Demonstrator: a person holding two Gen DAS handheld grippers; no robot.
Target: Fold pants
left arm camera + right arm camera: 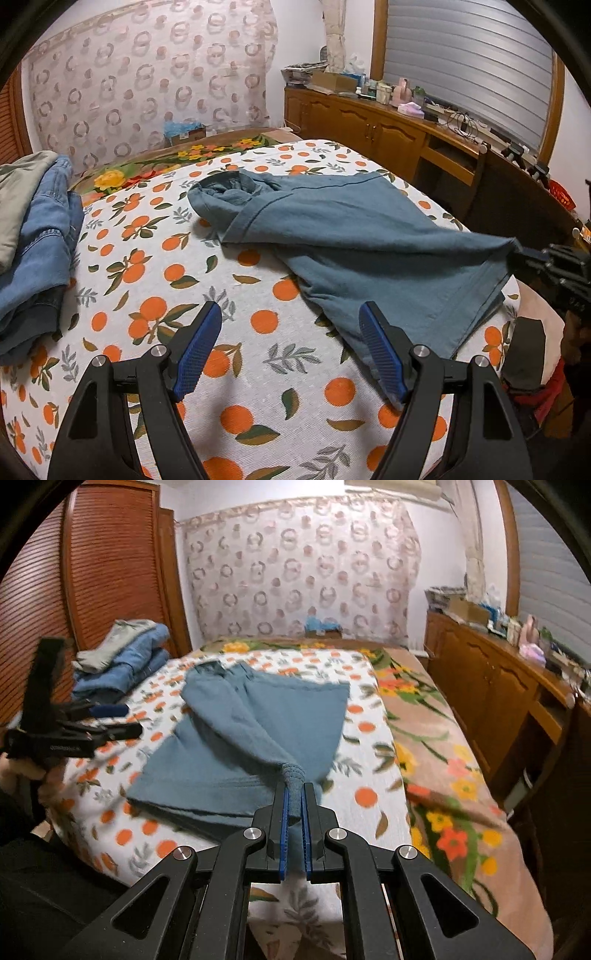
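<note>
The pants lay across the middle of the bed, teal cloth on an orange-print sheet, waistband toward the upper left of the left wrist view and hems toward the lower right. One corner was pulled taut to the right edge of that frame, where the right gripper had it. In the right wrist view, that gripper was clamped on a bunched twist of the cloth, blue pads pressed tight against it.

The left gripper hovered over the sheet at the lower centre of its own frame, jaws wide apart with nothing between them; its right pad sat just beside the near hem without pinching it. In the right wrist view it appeared at the left edge, blurred.

The risks, as I judged them: the right grip held a rope-like wad, not a flat edge, so carrying it over would likely drag the leg into a skewed, wrinkled fold. With only one corner held (the left had nothing), the whole garment could slide on the sheet instead of folding. The hems also lay close to the bed's near edge, and a pull that way could tip them off. A stack of jeans at the left sat well apart.
</note>
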